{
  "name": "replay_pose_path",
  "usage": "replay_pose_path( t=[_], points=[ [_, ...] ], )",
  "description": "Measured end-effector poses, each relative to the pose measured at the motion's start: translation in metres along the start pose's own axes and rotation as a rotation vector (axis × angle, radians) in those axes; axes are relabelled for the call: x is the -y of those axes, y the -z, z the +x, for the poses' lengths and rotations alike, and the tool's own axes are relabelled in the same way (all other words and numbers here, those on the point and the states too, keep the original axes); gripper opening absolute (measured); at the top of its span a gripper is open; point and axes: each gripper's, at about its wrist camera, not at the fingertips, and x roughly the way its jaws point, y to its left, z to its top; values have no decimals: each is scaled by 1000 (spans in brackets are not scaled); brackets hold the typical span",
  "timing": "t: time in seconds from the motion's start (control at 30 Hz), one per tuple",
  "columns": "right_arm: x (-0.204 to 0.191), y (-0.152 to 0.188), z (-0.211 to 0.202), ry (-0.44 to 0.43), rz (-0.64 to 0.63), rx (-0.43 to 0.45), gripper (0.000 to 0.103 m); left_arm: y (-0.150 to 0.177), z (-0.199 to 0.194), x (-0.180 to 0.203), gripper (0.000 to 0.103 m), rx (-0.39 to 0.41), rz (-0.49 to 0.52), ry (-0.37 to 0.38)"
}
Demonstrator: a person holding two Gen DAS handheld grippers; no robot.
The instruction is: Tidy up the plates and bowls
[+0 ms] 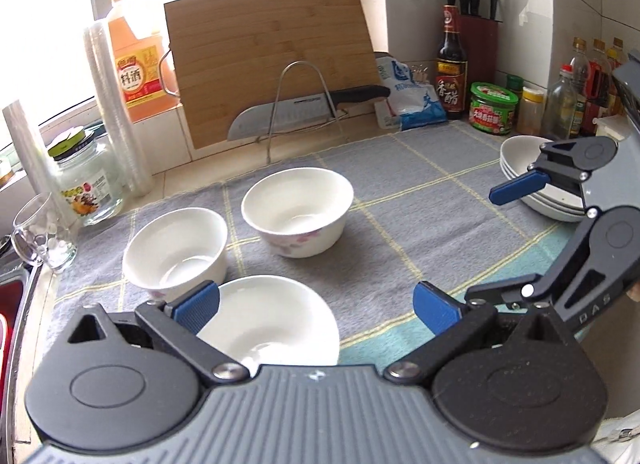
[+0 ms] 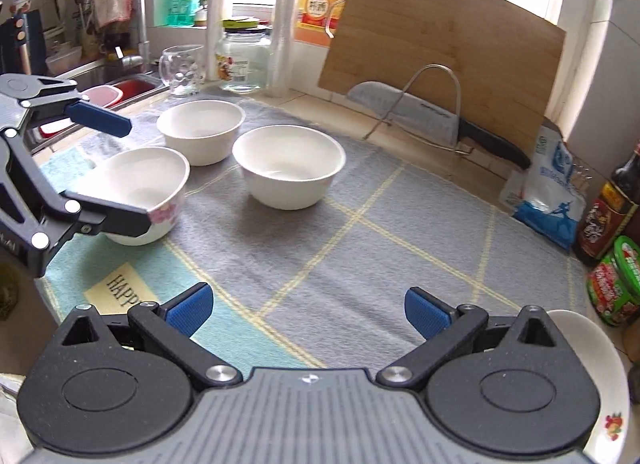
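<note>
Three white bowls stand on the grey checked mat [image 1: 400,199]: a near bowl [image 1: 280,324], a left bowl [image 1: 176,252] and a far bowl [image 1: 298,209]. A stack of white plates [image 1: 520,167] sits at the right. My left gripper [image 1: 316,304] is open above the near bowl, its left fingertip over the rim. My right gripper [image 2: 308,310] is open and empty above the mat; it also shows in the left wrist view [image 1: 492,240] near the plates. In the right wrist view the bowls [image 2: 288,165] lie ahead to the left, and a plate [image 2: 604,384] shows at the lower right.
A bamboo cutting board [image 1: 272,59] and a knife [image 1: 304,107] in a wire rack stand at the back. Bottles and jars [image 1: 492,107] line the right wall. A glass jar [image 1: 86,187], a glass mug [image 1: 40,240] and the sink [image 2: 116,83] lie to the left.
</note>
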Motion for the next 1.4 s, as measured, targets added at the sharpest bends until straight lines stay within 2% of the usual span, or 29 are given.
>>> replay_pose_path(
  t=[0.1,0.17,0.33,0.5,0.77,0.87,1.07,1.2,1.4],
  points=[
    [-24,-6,10,-35,-14,23,103,5,1,-22,102,-18,-4,-26],
    [-36,-11,17,-69,-16,12,103,8,2,-36,102,-33,-18,-12],
    [-68,-19,29,-92,-66,39,103,13,16,-67,102,-88,-83,1],
    [-96,-25,43,-126,-113,41,103,19,32,-84,99,-145,-96,27],
    [-111,-29,59,-129,-111,30,101,18,44,-92,75,-170,-109,97],
    [-112,-29,61,-108,-120,30,94,18,47,-92,64,-175,-108,117],
    [-112,-31,61,-115,-116,40,87,16,50,-90,57,-182,-104,143],
    [-111,-32,60,-120,-113,48,83,15,51,-89,48,-186,-98,159],
    [-112,-33,59,-124,-111,49,80,15,52,-89,48,-188,-97,162]
  ],
)
